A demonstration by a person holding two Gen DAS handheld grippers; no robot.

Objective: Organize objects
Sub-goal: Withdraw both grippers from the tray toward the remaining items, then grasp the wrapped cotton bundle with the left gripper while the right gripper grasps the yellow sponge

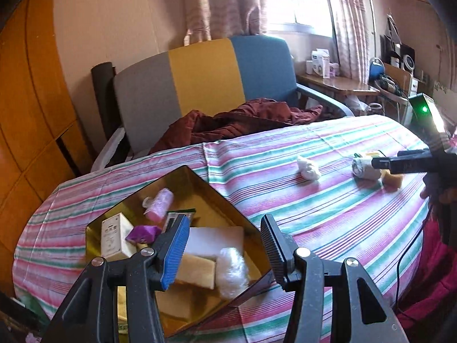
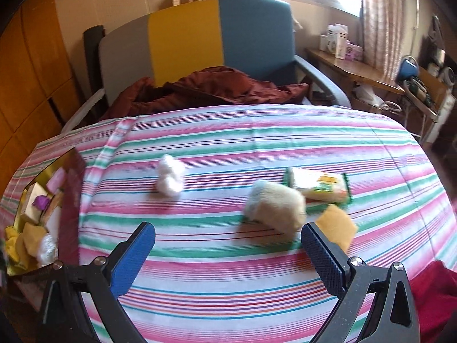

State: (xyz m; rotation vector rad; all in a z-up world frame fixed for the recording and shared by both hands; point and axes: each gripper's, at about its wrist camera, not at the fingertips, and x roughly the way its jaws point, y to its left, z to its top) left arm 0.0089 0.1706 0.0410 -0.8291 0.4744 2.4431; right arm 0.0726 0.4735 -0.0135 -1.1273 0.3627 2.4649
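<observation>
A gold-lined box (image 1: 217, 191) sits on the striped tablecloth at the left and holds a white carton (image 1: 114, 238), a pink roll (image 1: 160, 204), a purple wrapper (image 1: 142, 234), a yellow sponge (image 1: 194, 270) and a white tuft (image 1: 231, 271). My left gripper (image 1: 224, 247) is open and empty above the box. My right gripper (image 2: 228, 253) is open and empty, low over the cloth, short of a rolled cream cloth (image 2: 275, 205), a yellow sponge (image 2: 337, 225), a green-edged packet (image 2: 318, 187) and a white tuft (image 2: 170, 181). The box also shows in the right wrist view (image 2: 71, 171).
A grey, yellow and blue armchair (image 2: 185, 37) with a dark red garment (image 2: 205, 91) stands behind the table. A wooden cabinet (image 1: 25, 120) is at the left. A side desk (image 2: 351, 68) with boxes is at the right.
</observation>
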